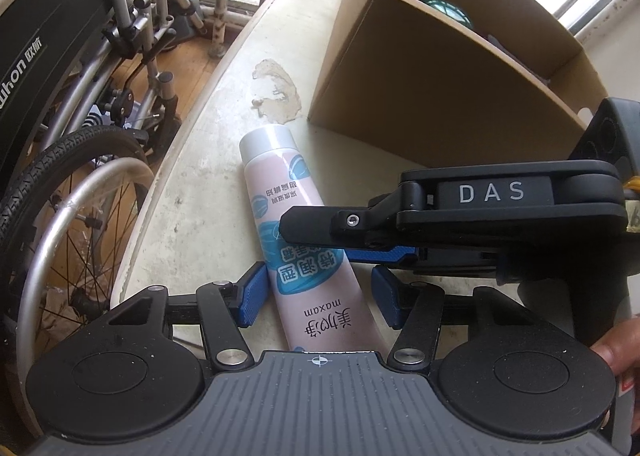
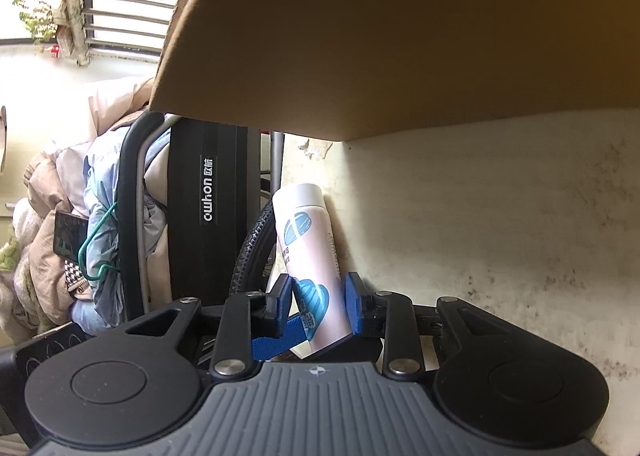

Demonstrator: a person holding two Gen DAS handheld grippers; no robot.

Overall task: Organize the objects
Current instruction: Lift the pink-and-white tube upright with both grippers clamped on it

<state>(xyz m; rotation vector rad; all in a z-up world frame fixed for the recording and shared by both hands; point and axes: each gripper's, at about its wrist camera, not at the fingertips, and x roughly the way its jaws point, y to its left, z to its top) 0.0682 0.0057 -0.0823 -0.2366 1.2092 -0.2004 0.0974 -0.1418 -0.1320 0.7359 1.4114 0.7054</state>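
The sorting looks only partly done. A cardboard box [image 1: 420, 96] stands open ahead and to the right of the left claw [image 1: 316, 288], and something round and teal-green [image 1: 448, 12] already lies deep inside it, too hidden to name. The pink tube [image 1: 276, 184] with the pale cap is still outside the box. It lies on the worn table [image 1: 192, 216], cap pointing away from the left claw and its flat tail running back under that claw's body. What seems left for this item is to lift it and carry it into the box. Whether other things wait their turn cannot be told from here. The left claw stands about half spread and straddles the tail end of the tube. Its left blue pad sits just against the tube's edge, while a sliver of table shows between the tube and its right pad, so it brackets the tube rather than squeezing it. The right claw [image 2: 318, 300] reaches in from the left claw's right side, crossing just ahead of the left claw's fingertips. Its jaws are drawn narrow, and in its own view both blue pads press the sides of the tube's body, so I judge it to be pinching the tube. A folded wheelchair [image 1: 80, 176] stands off the table edge, to the left claw's left.
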